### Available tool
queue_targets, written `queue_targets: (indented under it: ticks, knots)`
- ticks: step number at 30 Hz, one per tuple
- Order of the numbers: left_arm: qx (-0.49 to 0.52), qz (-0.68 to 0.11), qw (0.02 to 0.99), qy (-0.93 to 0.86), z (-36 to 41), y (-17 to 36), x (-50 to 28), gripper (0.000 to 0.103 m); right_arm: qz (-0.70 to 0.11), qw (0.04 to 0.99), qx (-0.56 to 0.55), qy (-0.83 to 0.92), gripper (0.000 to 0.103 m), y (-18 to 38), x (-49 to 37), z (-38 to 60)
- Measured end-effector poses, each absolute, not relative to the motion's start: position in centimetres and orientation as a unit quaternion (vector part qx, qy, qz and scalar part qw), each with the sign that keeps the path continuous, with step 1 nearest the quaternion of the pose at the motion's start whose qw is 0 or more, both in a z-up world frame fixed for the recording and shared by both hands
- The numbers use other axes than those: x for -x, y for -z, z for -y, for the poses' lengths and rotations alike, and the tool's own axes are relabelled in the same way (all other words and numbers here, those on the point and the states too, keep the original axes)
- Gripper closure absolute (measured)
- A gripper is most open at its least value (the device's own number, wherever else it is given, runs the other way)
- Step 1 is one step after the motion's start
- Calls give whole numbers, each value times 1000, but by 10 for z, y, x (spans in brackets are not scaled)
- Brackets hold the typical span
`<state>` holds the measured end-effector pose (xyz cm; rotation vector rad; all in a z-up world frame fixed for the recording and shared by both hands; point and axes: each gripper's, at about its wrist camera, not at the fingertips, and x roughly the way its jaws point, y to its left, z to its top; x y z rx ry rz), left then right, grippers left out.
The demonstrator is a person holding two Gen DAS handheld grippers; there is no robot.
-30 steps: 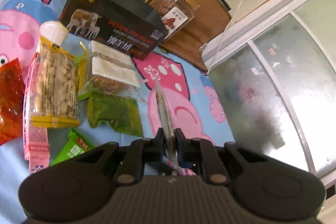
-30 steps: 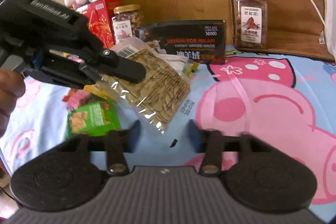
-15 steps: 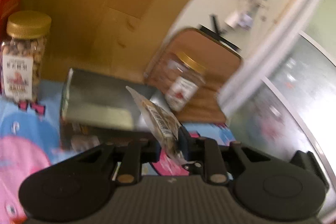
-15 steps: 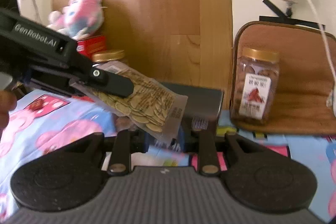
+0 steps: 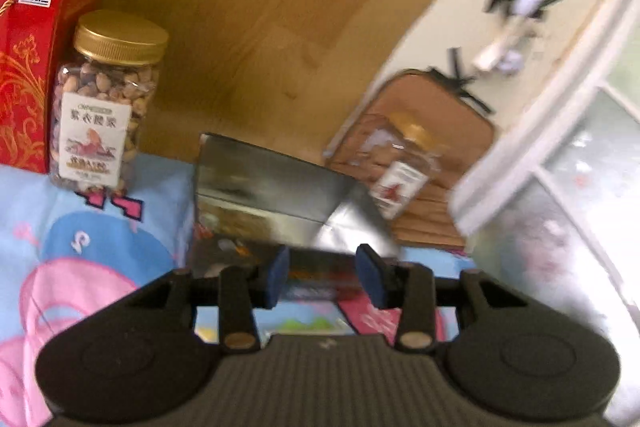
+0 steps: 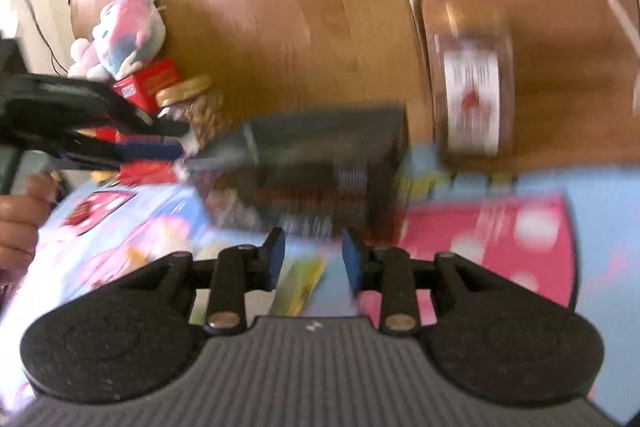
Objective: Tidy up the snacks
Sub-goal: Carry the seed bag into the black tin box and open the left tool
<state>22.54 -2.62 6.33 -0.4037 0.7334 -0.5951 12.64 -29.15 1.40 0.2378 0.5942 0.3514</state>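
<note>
Snacks sit along the far edge of the blue and pink cartoon-print cloth (image 5: 100, 227): a dark rectangular carton (image 5: 264, 195) lies centre, a clear plastic nut jar with a gold lid (image 5: 106, 103) stands to its left, touching a tall red gift box (image 5: 24, 67), and a second clear jar with a white label (image 5: 400, 171) stands to the right against a brown wooden board (image 5: 424, 115), blurred. Your left gripper (image 5: 323, 275) has its jaws opening, blue pads apart with nothing between them, the carton just beyond. Your right gripper (image 6: 310, 263) is also opening, with nothing between its pads; a green and yellow packet (image 6: 304, 283) lies on the cloth below them. In the right wrist view your left hand (image 6: 18, 223) holds the other tool at far left. A pink and white plush toy (image 6: 124, 35) sits on the red box.
</note>
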Motion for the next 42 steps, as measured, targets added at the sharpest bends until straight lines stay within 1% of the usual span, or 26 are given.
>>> queue_targets:
  ticks: [2, 3, 4, 5, 6, 7, 8, 9, 13, 14, 17, 21, 26, 32, 35, 38, 42]
  knots:
    - [197, -370, 856, 302, 28, -53, -215, 56, -313, 917, -161, -188, 67, -1, -119, 297]
    - [194, -387, 848, 306, 33, -47, -215, 55, -321, 909, -181, -196, 66, 5, -117, 299]
    - [187, -402, 843, 305, 39, -40, -215, 54, -327, 902, -194, -204, 60, 9, -113, 298]
    - [176, -417, 841, 297, 46, -31, -217, 54, -329, 900, -197, -208, 52, 12, -110, 295]
    - [168, -431, 839, 288, 51, -24, -219, 54, -332, 899, -191, -212, 48, 13, -109, 291]
    - [165, -444, 834, 282, 56, -17, -222, 54, -333, 900, -180, -218, 47, 11, -106, 285]
    - [168, -453, 830, 278, 58, -11, -224, 50, -332, 900, -166, -228, 47, 10, -107, 280]
    - [169, -456, 830, 273, 60, -7, -226, 50, -333, 901, -152, -233, 47, 10, -109, 275]
    - [146, -455, 835, 275, 74, -2, -221, 53, -330, 909, -102, -235, 48, 12, -114, 258]
    - [137, -451, 839, 273, 77, -2, -217, 55, -328, 911, -96, -231, 51, 12, -114, 256]
    - [122, -440, 847, 274, 82, -7, -207, 57, -323, 913, -96, -231, 61, 8, -109, 255]
    - [129, -406, 857, 291, 72, -29, -193, 57, -301, 920, -103, -230, 63, -3, -100, 258]
    - [137, -363, 871, 301, 65, -62, -195, 57, -246, 938, -89, -228, 63, -30, -96, 258]
    - [145, -335, 890, 275, 75, -83, -246, 57, -207, 953, -46, -218, 63, -61, -147, 255]
    - [145, -340, 889, 271, 89, -77, -279, 57, -199, 960, -22, -197, 62, -68, -176, 255]
    - [147, -365, 880, 266, 101, -57, -303, 57, -212, 963, -4, -168, 55, -59, -197, 260]
    - [142, -381, 875, 261, 106, -39, -307, 57, -209, 968, 9, -140, 55, -46, -192, 268]
